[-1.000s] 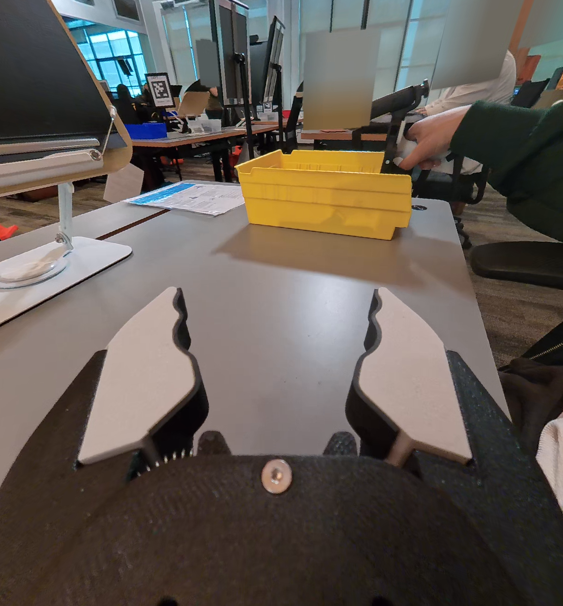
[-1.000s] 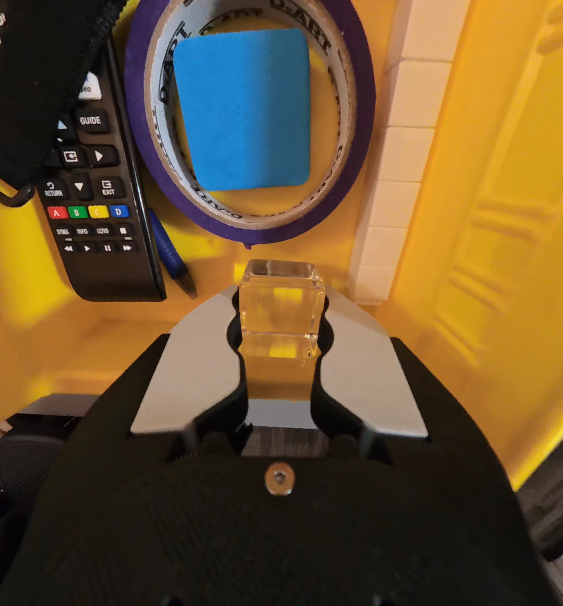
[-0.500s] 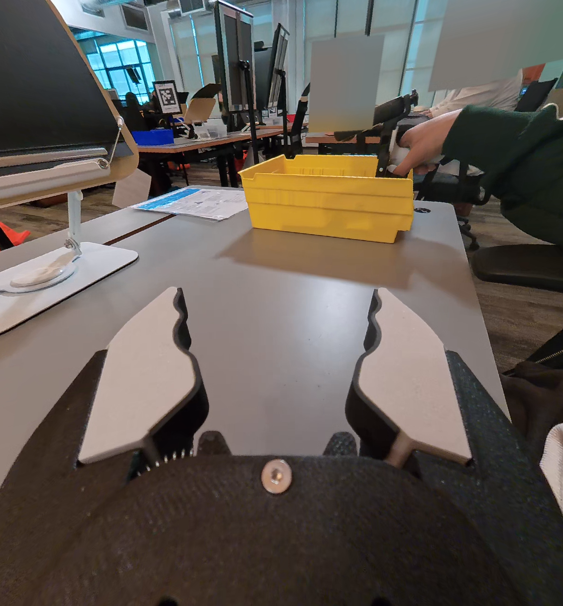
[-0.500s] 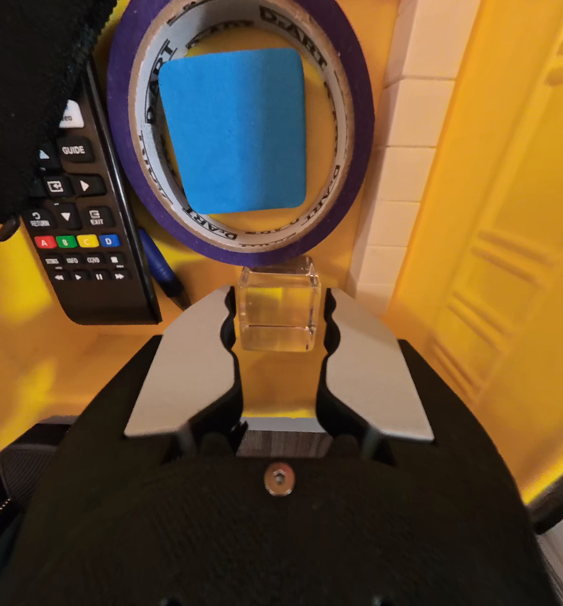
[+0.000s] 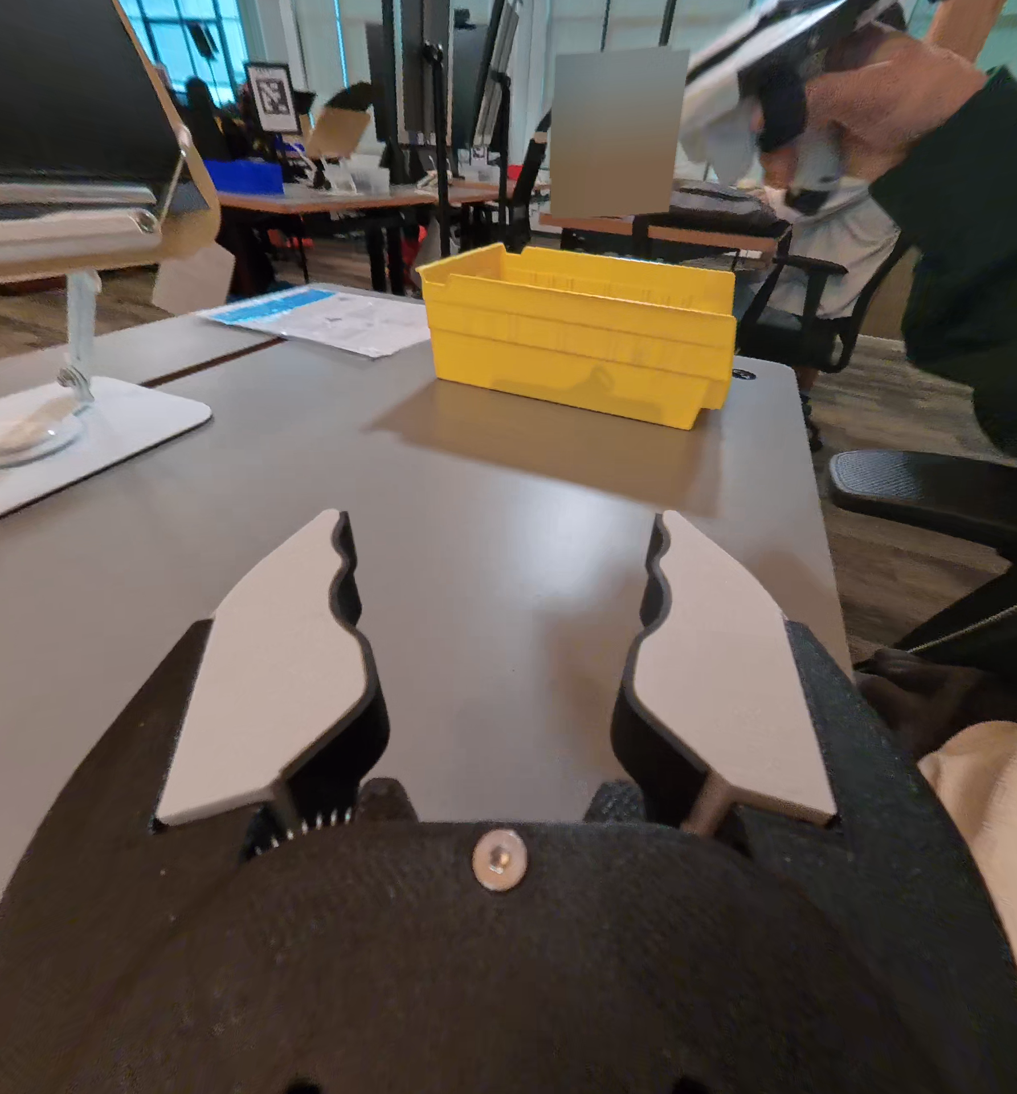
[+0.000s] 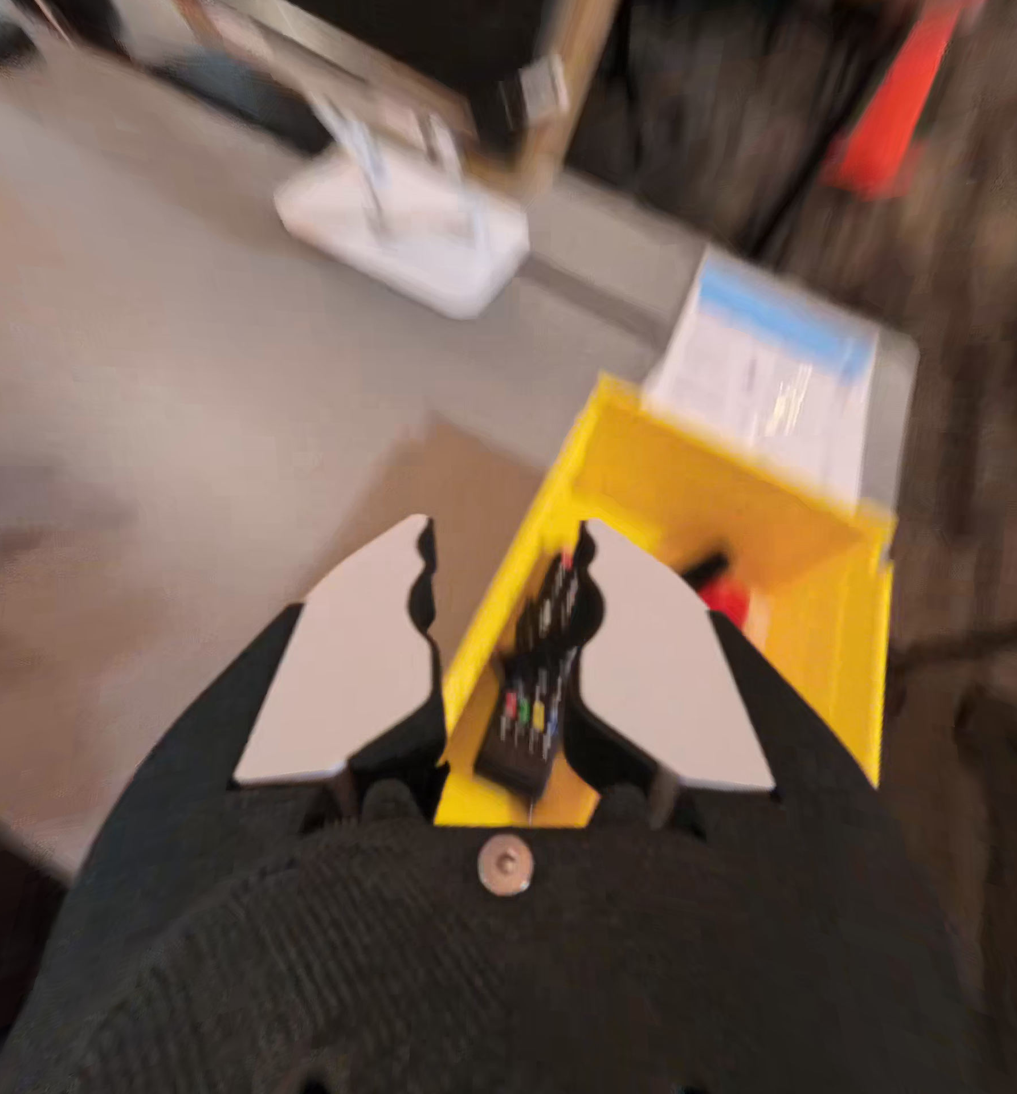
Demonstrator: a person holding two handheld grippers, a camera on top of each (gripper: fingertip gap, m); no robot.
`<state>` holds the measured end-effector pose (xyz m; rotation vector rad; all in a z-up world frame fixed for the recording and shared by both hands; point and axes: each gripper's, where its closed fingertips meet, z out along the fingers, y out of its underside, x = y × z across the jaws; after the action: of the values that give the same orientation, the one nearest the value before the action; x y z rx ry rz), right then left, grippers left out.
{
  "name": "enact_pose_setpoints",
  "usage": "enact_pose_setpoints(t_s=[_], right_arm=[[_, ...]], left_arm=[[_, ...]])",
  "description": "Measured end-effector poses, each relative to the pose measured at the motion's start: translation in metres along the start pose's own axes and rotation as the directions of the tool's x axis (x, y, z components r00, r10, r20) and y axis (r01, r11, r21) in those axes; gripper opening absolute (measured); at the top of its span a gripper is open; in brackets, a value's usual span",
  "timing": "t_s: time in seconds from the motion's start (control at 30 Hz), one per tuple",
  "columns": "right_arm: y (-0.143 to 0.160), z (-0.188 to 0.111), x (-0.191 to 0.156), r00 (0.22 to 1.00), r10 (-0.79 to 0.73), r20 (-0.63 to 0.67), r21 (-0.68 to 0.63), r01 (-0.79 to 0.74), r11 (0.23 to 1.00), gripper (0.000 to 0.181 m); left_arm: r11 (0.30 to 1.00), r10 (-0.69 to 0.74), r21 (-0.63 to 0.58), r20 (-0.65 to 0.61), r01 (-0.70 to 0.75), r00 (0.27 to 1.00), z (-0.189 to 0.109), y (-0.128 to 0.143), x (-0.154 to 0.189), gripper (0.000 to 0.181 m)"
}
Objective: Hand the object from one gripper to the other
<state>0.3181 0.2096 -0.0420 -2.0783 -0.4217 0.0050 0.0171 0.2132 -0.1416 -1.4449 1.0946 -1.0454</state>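
Your right gripper has lifted clear of the yellow bin; blur, can't tell if its fingers hold anything. Left gripper fingers spread wide, empty.

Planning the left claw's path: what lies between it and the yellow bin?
Only bare grey tabletop, in the left wrist view, between left claw and yellow bin.

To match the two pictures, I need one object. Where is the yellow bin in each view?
Left wrist view: the yellow bin stands at upper centre, on the far part of the grey table, seen from the side.
Right wrist view: it is at centre right, seen blurred from above, partly behind the claw.
Shared landmark: the printed sheet beside the bin.
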Motion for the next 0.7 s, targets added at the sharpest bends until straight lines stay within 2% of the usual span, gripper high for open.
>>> enact_pose_setpoints(t_s=[0.03,0.1,0.17,0.2,0.27,0.33,0.37,0.43,0.47,0.5,0.53,0.6,0.7], right_arm=[[-0.025,0.003,-0.017,0.997,-0.075,-0.021,0.128,0.077,0.989,0.032],[-0.055,0.015,-0.060,0.989,-0.147,-0.009,0.284,0.143,0.948,0.006],[-0.071,0.031,-0.126,0.965,-0.216,0.149,0.424,0.134,0.895,0.012],[-0.071,0.041,-0.159,0.941,-0.221,0.257,0.449,0.086,0.889,0.013],[-0.062,0.055,-0.226,0.831,-0.189,0.524,0.452,-0.083,0.888,0.027],[-0.044,0.073,-0.268,0.723,-0.071,0.687,0.361,-0.255,0.897,0.031],[-0.031,0.086,-0.284,0.680,-0.027,0.733,0.313,-0.302,0.901,0.030],[0.003,0.108,-0.311,0.590,-0.002,0.808,0.192,-0.260,0.946,0.023],[0.013,0.111,-0.318,0.517,0.062,0.853,0.070,-0.231,0.971,0.019],[0.017,0.110,-0.317,0.473,0.054,0.880,0.044,-0.194,0.980,0.014],[0.015,0.113,-0.311,0.474,0.058,0.879,0.050,-0.211,0.976,0.013],[0.005,0.111,-0.292,0.434,0.109,0.894,0.050,-0.339,0.940,0.012],[-0.010,0.109,-0.256,0.408,0.172,0.897,0.089,-0.546,0.833,0.006]], left_arm=[[1.000,-0.009,-0.001,-0.005,0.009,1.000,-0.001,-0.002,0.001,0.093],[1.000,-0.009,0.005,-0.005,0.009,1.000,-0.005,-0.005,0.001,0.087],[1.000,0.004,0.005,0.001,-0.004,1.000,-0.009,-0.007,0.000,0.077],[1.000,0.011,0.006,0.013,-0.011,1.000,-0.011,-0.007,-0.003,0.072],[1.000,0.001,0.004,-0.005,-0.001,1.000,-0.016,-0.005,-0.004,0.061],[1.000,-0.028,-0.014,-0.031,0.028,0.999,-0.019,0.001,-0.007,0.043],[0.999,-0.047,-0.023,-0.040,0.047,0.998,-0.020,0.003,-0.009,0.036],[0.997,-0.069,-0.042,-0.053,0.066,0.996,-0.022,0.008,-0.014,0.025],[0.996,-0.069,-0.055,-0.048,0.066,0.996,-0.022,0.011,-0.018,0.023],[0.996,-0.062,-0.067,-0.037,0.059,0.997,-0.022,0.014,-0.022,0.023],[0.996,-0.056,-0.075,-0.025,0.054,0.998,-0.022,0.016,-0.026,0.022],[0.995,-0.065,-0.074,-0.009,0.064,0.998,-0.022,0.015,-0.032,0.022],[0.993,-0.098,-0.061,0.010,0.098,0.995,-0.025,0.014,-0.037,0.022]])
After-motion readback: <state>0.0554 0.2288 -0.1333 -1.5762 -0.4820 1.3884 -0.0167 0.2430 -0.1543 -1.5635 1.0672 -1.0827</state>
